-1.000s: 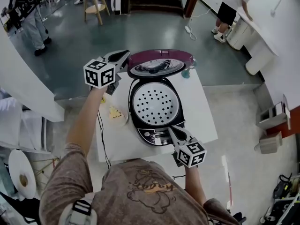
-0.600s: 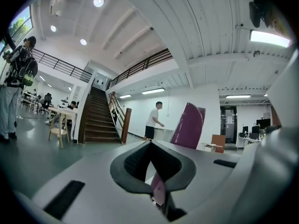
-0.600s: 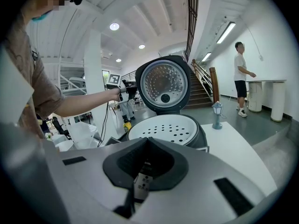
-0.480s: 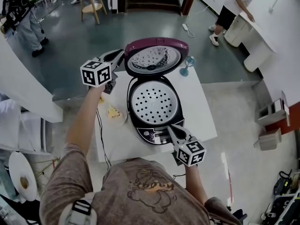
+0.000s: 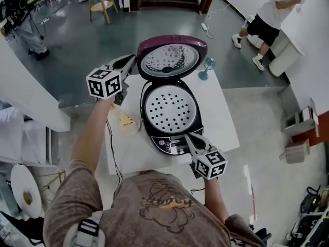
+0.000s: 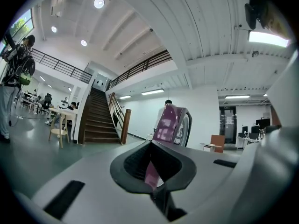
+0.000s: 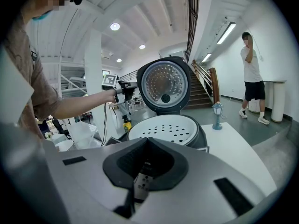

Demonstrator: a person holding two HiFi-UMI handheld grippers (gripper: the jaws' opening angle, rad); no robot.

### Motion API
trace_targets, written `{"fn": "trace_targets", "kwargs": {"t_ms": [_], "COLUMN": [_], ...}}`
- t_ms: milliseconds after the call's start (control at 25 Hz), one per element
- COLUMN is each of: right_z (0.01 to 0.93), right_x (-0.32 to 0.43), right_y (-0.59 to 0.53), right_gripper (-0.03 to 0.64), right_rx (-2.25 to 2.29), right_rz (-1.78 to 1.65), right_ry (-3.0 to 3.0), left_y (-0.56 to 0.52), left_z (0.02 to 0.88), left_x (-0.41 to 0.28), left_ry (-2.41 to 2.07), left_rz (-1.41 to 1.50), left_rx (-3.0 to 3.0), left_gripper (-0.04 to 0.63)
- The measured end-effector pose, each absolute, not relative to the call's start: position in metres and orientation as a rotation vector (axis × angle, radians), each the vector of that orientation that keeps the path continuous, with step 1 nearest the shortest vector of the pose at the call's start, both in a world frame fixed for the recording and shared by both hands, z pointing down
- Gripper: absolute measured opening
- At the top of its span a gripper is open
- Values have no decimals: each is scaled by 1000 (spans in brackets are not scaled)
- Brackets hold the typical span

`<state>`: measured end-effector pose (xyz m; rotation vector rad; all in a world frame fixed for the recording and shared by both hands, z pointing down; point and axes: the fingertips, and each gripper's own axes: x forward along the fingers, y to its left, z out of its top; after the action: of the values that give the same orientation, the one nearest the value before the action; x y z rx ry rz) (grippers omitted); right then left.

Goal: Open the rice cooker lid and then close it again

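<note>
The rice cooker (image 5: 175,142) stands on the white table (image 5: 223,122) with a white perforated tray (image 5: 169,108) showing in its pot. Its maroon lid (image 5: 172,55) is raised, inner face toward me. My left gripper (image 5: 132,60) is shut, and its tip rests at the lid's left rim. The left gripper view shows the shut left gripper (image 6: 154,181) with the lid (image 6: 167,125) edge-on beyond. My right gripper (image 5: 188,137) is shut with nothing in it, at the cooker's front panel. The right gripper view shows the lid (image 7: 164,84) and the tray (image 7: 163,129) above the right gripper (image 7: 140,185).
A small plate with food (image 5: 126,122) sits left of the cooker, with a cable running past it. A little blue lamp-shaped ornament (image 5: 205,68) stands at the table's far right corner. A person (image 5: 267,22) stands at a counter beyond; stairs lie behind the table.
The lid has tipped forward from lying back to nearly upright. The left gripper stays at the lid's left rim, little moved. The right gripper has not moved.
</note>
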<state>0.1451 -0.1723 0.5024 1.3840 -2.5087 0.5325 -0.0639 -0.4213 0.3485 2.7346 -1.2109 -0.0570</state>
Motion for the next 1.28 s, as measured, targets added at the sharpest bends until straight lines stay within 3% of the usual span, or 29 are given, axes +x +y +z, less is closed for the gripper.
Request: {"fn": "trace_targets", "kwargs": {"t_ms": [840,880,960,1280], "right_z": [503,503,503,501], "right_x": [145,145,145,144], "right_y": [-172,-172,-172,-172], "right_gripper": [3,3,3,3], "right_rx": [1380,1380,1381,1383], "right_rz": [546,546,544,542], "right_ry": [-2512,-2512,-2511,-2510], "left_y": [-373,-373,-372,-366], "left_z": [299,298,295,283], "left_x": [-63,-63,-64,-52], "left_ry": [-1123,-1121,-1112,-1004], "left_rz": [-202,-206,-214,-208], "left_rx": [2857,2859,2864,2934], "left_gripper": [25,41,140,303]}}
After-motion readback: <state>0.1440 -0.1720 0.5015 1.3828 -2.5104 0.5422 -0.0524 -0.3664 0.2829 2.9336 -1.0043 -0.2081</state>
